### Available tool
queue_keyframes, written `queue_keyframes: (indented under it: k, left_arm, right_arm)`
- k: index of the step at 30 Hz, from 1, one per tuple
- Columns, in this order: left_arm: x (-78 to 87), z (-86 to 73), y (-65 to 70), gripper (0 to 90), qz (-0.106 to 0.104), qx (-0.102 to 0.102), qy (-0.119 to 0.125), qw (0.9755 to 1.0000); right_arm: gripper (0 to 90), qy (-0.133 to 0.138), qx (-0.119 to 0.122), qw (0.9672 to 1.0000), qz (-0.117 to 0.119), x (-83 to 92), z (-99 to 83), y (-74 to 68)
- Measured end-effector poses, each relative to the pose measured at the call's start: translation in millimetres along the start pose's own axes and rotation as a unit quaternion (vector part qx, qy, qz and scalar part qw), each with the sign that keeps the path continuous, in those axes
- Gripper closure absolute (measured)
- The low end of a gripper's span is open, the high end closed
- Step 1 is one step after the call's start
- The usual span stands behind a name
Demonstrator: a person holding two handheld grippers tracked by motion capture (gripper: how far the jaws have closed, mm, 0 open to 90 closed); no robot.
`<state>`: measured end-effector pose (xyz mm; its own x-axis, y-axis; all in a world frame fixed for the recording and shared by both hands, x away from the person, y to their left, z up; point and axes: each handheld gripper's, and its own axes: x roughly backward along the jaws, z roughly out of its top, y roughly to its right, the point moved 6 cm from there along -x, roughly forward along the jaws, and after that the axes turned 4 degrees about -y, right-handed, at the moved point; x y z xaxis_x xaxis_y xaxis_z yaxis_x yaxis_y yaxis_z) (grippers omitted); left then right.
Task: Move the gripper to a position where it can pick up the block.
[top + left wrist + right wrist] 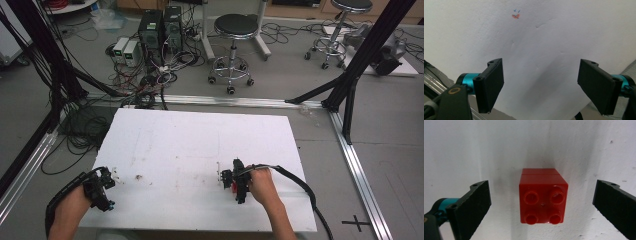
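Right gripper [541, 205] wide open, straddling red brick [543, 195] dead ahead between jaws, studs facing camera. Left gripper [540, 87] open, empty, well apart.

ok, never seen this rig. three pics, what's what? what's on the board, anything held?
No robot: a person holds a two-jaw gripper in each hand. The high view looks down on a white foam board. The left gripper sits at its near left edge; the right gripper is further right. The other two pictures come from cameras riding on each gripper. The right gripper has its black jaws wide apart around a red four-stud plastic brick, not touching it. The left gripper is open over bare board. Nothing is held.
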<state>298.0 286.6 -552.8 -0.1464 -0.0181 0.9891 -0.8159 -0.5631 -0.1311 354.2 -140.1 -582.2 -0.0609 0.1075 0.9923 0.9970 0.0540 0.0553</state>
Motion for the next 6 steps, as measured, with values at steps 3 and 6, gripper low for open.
queue_keyframes:
  k: [3,6]
  left_arm:
    - [0.4,-0.4,-0.5,21.4,0.0,-0.002,-0.002,1.0]
    - [0.1,-0.9,-0.5,21.4,-0.003,-0.002,-0.002,1.0]
  right_arm:
    - [0.9,-0.004,-0.007,1.0,0.001,0.3,-0.9,-0.7]
    - [0.8,0.003,0.002,1.0,-0.005,1.3,-0.8,1.2]
